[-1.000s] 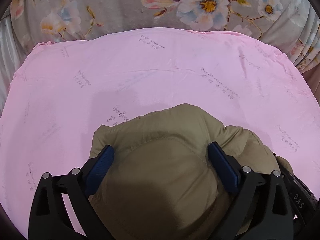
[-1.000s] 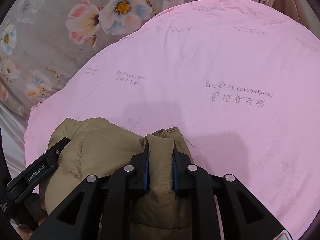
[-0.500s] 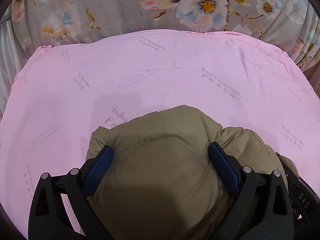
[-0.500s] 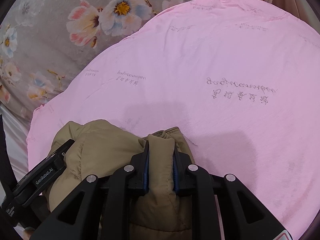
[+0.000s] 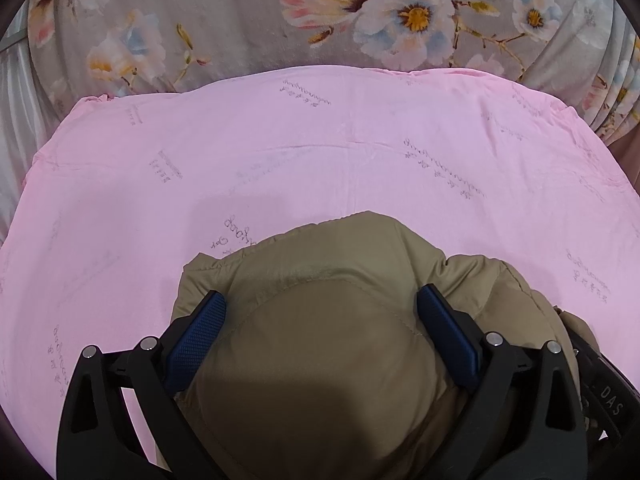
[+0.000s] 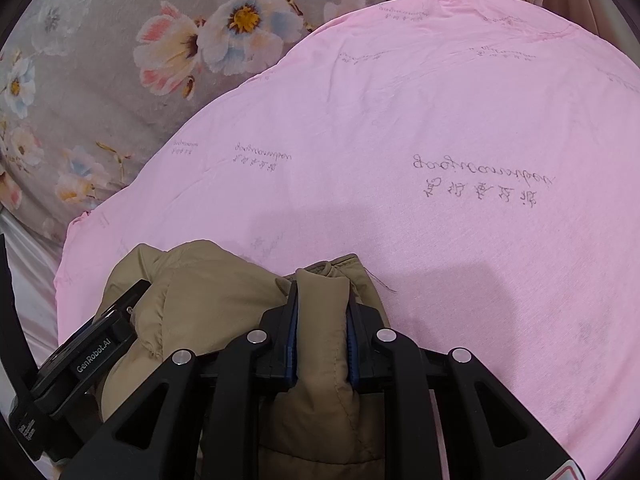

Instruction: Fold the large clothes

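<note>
Fabric fills both of my grippers. My right gripper (image 6: 322, 312) is nearly closed, its pads pinching a thick ridge of the tan padded jacket (image 6: 208, 292) that stands up between them. My left gripper (image 5: 320, 320) sits just to the left of it, jaws spread wide around a broad puffy mound of the same jacket (image 5: 328, 344); the blue pads (image 5: 200, 332) press into the bulge on both sides, so I judge it held, though loosely. Beyond the fingertips the jacket ends in a rounded bundle, and past that the pink sheet (image 5: 320, 152) stretches flat and bare ahead of both grippers, with printed script across it. Farther out lies the floral bedding (image 5: 240, 20). The garment looks already gathered into a compact roll near me, so I judge this as the stage of carrying or setting down a fold. To do it well I would keep both grips level with each other, move them forward together so the padding does not twist, and lay the bundle flat on the sheet before letting go, since the wide left hold could slip off the slick filling.
</note>
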`<action>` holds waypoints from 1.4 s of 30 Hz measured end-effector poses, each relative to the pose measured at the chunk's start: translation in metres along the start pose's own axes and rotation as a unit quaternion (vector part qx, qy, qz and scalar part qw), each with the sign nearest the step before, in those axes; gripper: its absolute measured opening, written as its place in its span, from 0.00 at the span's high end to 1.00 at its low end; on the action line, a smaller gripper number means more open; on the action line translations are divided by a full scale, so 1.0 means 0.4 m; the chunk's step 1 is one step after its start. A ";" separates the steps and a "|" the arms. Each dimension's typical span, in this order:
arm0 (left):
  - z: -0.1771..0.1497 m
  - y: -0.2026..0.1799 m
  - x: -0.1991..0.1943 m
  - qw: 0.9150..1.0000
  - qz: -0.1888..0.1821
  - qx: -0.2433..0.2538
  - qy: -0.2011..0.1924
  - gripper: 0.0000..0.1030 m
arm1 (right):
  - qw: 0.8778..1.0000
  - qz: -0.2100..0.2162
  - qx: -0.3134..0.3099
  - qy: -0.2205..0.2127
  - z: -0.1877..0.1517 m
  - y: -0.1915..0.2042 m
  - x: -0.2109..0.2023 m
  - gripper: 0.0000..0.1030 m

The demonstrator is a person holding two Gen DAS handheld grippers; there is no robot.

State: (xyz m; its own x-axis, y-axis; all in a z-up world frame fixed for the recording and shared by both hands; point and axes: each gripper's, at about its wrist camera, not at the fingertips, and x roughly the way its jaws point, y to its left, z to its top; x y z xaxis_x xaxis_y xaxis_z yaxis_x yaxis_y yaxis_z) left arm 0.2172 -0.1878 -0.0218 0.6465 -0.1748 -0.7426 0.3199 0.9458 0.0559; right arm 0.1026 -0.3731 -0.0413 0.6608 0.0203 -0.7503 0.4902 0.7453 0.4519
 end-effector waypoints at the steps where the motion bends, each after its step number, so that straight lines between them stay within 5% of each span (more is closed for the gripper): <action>1: 0.000 0.000 0.000 1.000 0.000 0.000 -0.001 0.09 | 1.000 0.000 0.000 0.000 0.000 0.000 0.000 0.83; 15: -0.003 0.000 -0.002 1.000 0.003 -0.001 -0.003 0.08 | 1.000 -0.001 0.001 -0.002 0.001 0.003 -0.002 0.83; 19: -0.002 0.010 -0.010 1.000 -0.007 -0.008 -0.002 0.08 | 0.998 0.050 0.033 0.003 0.009 -0.033 -0.010 0.80; 22: -0.013 0.038 -0.055 0.999 -0.026 -0.020 0.005 0.08 | 0.998 0.049 0.036 -0.006 -0.004 -0.053 -0.090 0.69; 25: -0.051 0.061 -0.161 0.998 -0.049 -0.028 -0.009 0.08 | 0.998 0.040 -0.011 -0.036 -0.050 -0.037 -0.210 0.69; 31: -0.176 0.029 -0.293 0.999 -0.045 0.007 -0.018 0.08 | 0.994 -0.012 -0.103 -0.031 -0.192 0.014 -0.291 0.92; 33: -0.213 0.022 -0.285 0.999 -0.053 0.002 -0.006 0.08 | 0.993 -0.025 -0.113 -0.031 -0.229 0.013 -0.272 0.93; 42: -0.267 0.010 -0.274 0.998 -0.021 0.017 -0.062 0.04 | 0.986 -0.058 -0.144 -0.068 -0.297 0.008 -0.258 0.93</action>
State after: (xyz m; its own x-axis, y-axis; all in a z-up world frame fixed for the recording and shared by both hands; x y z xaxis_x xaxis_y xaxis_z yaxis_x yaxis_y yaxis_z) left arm 0.0739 -0.1357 -0.0115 0.7117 -0.2486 -0.6570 0.3707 0.9274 0.0506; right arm -0.0316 -0.2937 -0.0198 0.6893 -0.1517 -0.7084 0.3992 0.8955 0.1967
